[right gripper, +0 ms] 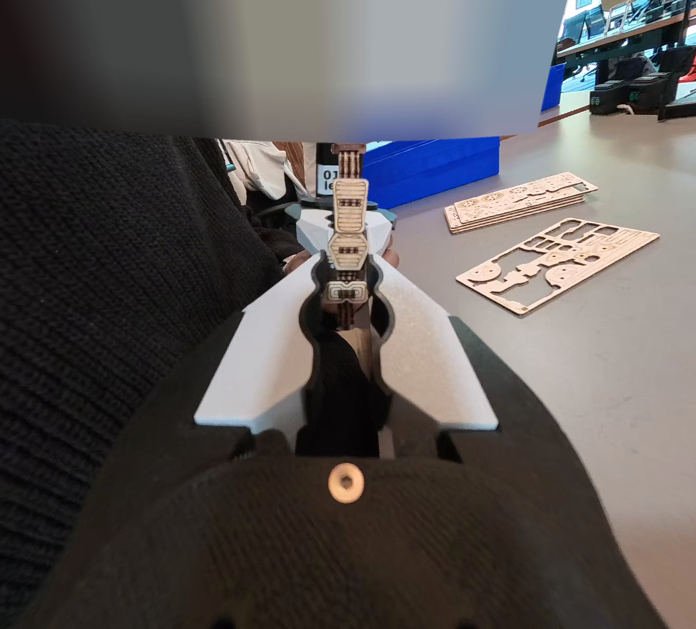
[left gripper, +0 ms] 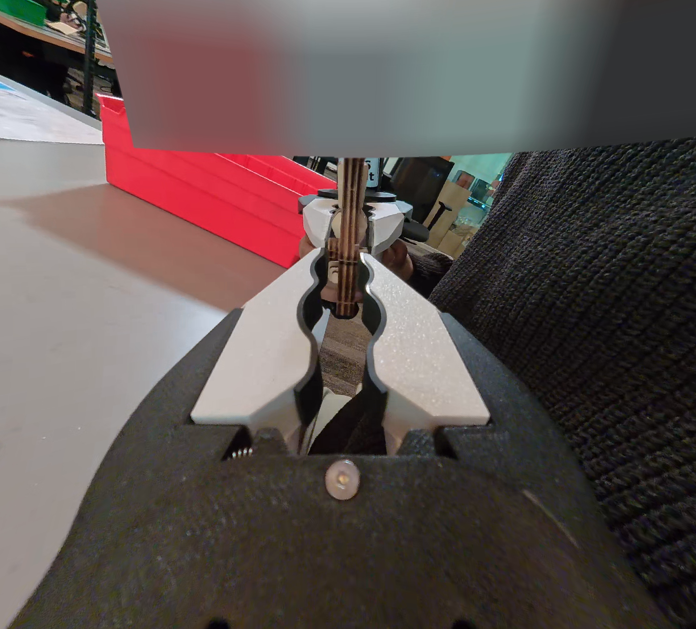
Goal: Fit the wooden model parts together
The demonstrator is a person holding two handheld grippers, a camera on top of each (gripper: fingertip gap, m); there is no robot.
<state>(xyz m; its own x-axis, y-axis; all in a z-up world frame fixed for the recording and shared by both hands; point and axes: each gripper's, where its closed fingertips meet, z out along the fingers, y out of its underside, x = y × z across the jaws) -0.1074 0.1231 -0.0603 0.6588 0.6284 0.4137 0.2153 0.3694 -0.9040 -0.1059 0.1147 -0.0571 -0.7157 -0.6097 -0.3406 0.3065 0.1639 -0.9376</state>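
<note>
A narrow wooden model assembly [left gripper: 350,197] made of stacked plywood layers is held upright in the air between both grippers. In the right wrist view it [right gripper: 348,212] shows engraved, slatted cross plates slotted onto the layers. My left gripper [left gripper: 343,261] is shut on its lower end. My right gripper [right gripper: 344,266] is shut on the same assembly from the opposite side. Each view shows the other gripper just behind the wood: the right gripper in the left wrist view [left gripper: 388,227] and the left gripper in the right wrist view [right gripper: 376,230]. Fingers of a hand show behind them.
A red bin [left gripper: 211,189] stands on the grey table [left gripper: 75,309] to the left. A blue bin [right gripper: 433,166] stands at the back. A stack of wooden part sheets [right gripper: 519,204] and a single punched-out sheet [right gripper: 557,264] lie on the table. A black knit sleeve [left gripper: 583,272] is close by. Less than 4 cm separates the two grippers' tips.
</note>
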